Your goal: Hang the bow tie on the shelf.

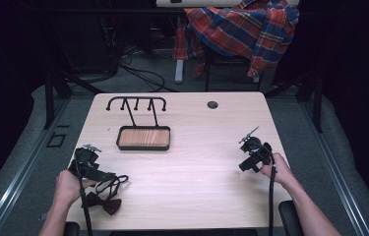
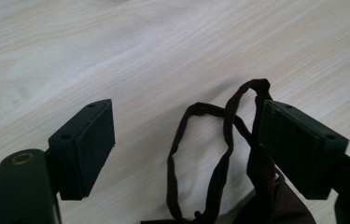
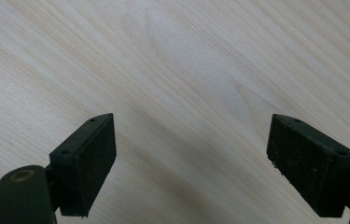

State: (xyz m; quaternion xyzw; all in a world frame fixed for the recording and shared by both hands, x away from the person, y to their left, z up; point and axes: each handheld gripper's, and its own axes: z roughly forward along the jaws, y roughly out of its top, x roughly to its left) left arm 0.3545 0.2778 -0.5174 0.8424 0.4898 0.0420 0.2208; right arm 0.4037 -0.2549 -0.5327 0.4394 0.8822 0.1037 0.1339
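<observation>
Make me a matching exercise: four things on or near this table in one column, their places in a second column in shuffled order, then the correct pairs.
Things:
1. bow tie
2. wooden tray
3. plaid shirt
4. right tongs

Places:
A. draped over a chair beyond the table's far edge
B. over bare wood near the table's right edge, open
C. at the table's near left corner, beside the left tongs
D. left of the table's middle, at the foot of a black hook rack

Pairs: 1-C, 2-D, 3-A, 4-B

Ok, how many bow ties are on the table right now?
1. The bow tie lies at the near left edge, its strap looping between the open left gripper jaws. None seem hidden.
</observation>
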